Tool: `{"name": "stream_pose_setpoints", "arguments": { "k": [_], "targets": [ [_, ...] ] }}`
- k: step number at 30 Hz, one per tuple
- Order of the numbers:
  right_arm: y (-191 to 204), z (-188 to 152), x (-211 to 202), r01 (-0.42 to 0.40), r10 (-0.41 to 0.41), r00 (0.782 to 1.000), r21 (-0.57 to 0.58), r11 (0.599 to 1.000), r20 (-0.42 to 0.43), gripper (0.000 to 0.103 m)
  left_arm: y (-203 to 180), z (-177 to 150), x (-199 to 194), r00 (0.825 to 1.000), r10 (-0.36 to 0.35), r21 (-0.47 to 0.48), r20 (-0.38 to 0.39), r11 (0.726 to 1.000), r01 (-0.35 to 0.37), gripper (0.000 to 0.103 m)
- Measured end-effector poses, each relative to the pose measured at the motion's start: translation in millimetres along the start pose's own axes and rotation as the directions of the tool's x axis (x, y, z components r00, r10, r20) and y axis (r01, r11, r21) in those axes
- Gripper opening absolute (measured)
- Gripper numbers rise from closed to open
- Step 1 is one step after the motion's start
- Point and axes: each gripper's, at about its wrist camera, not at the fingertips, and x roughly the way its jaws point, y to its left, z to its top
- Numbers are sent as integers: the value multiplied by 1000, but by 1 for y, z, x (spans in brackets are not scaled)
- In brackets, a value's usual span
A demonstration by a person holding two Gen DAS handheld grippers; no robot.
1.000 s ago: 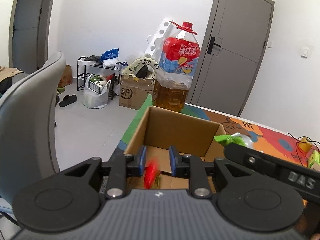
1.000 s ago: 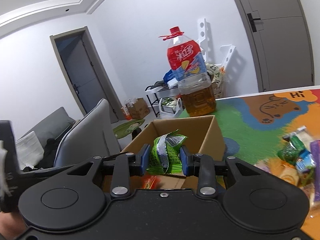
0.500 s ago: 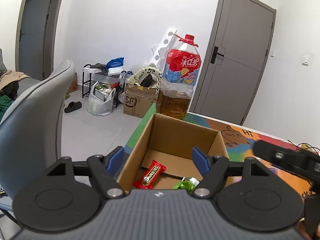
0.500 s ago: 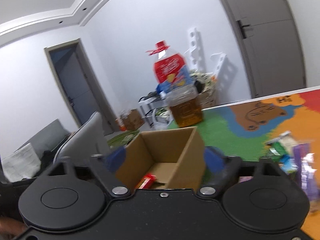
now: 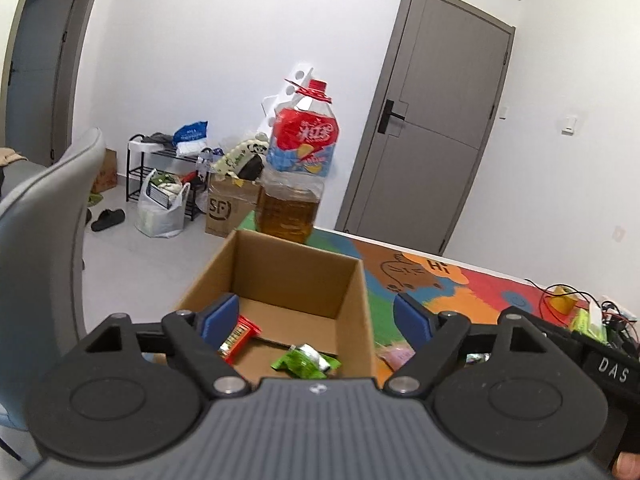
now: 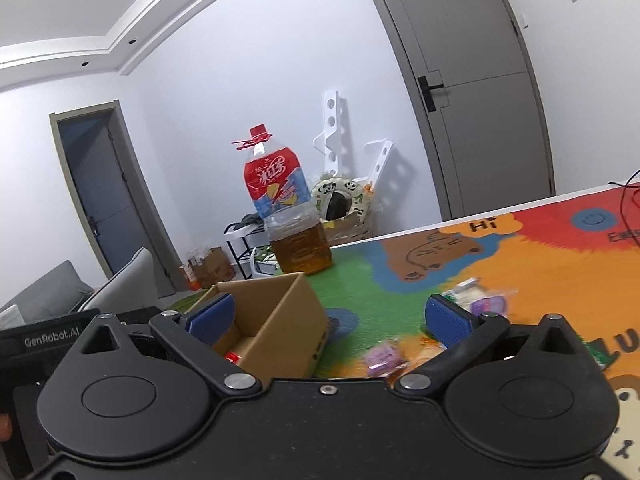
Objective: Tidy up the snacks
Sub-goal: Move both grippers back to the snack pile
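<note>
An open cardboard box stands at the table's left end, seen too in the right wrist view as the box. On its floor lie a red snack bar and a green packet. My left gripper hovers over the box, its jaws still opening, nothing between them. My right gripper is open wide and empty, pointing past the box's right wall at loose snacks: a purple packet and pale wrapped ones on the colourful mat.
A large oil bottle with a red cap stands just behind the box. A grey chair is left of the table. Cables and a yellow object lie at the far right. The other gripper's body crosses the lower right.
Both grippers let go: the red bar and the green packet dropped into the box. Both jaws spread wide. The left drew back and up; the right swung rightward toward the loose snacks.
</note>
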Motion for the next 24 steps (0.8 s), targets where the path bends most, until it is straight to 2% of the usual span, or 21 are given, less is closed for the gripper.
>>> {"name": "stream_pose_setpoints", "arguments": {
  "k": [10,13,16,24],
  "targets": [
    [-37,-8,-24,94,-94,996,38,995,-8,103,-36,-20,5,997,-58,54,-46,997,61,84],
    [-51,-11,-29,115,-115,993,36,993,4,103,-47,-23,7,993,-108,63,-55,992,111,84],
    [-65,-13,-31,152,-152,988,42,987,-8,103,-64,-28,10,990,-123,123,-64,984,130,84],
    [-88,-22,-28,180,-177,983,59,982,-47,103,-83,-42,31,976,-160,125,-151,976,179,84]
  ]
}}
